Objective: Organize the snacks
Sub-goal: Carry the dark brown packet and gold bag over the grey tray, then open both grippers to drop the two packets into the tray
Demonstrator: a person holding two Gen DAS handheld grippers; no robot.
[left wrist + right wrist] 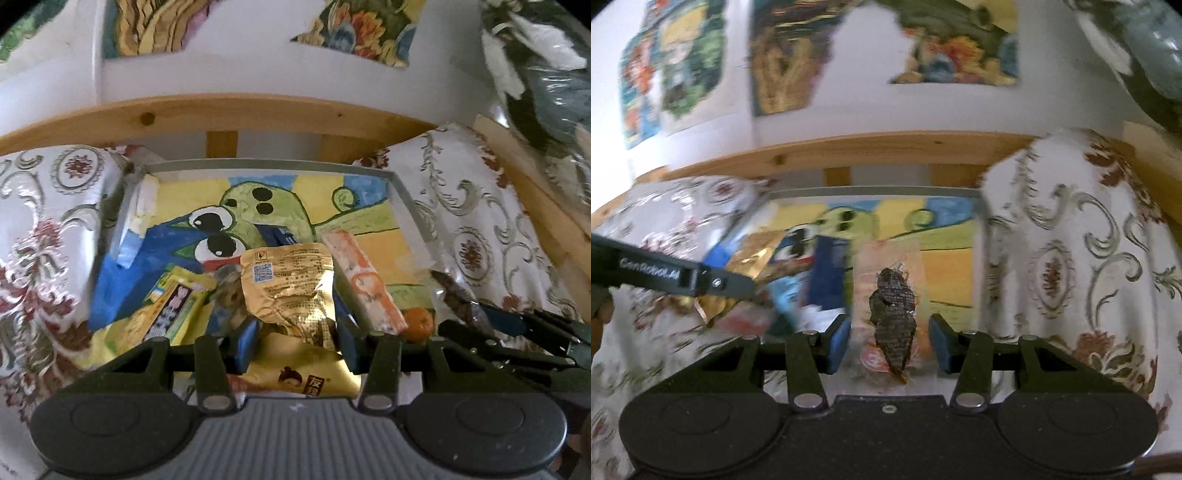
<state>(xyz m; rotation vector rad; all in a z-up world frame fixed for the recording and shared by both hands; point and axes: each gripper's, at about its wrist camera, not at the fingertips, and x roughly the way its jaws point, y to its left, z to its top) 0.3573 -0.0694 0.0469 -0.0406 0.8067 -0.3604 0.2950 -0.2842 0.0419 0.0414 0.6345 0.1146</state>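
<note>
Right now your grey-rimmed tray with the painted cartoon lining [404, 192] sits on the floral-cloth bench [480, 206], other snacks piled toward its near edge. Your left gripper [299, 341] is clenched on a crinkled gold foil snack packet [291, 284]; your right gripper [890, 339] grasps a clear packet of dark dried snack [892, 314] above the tray's near edge.
</note>
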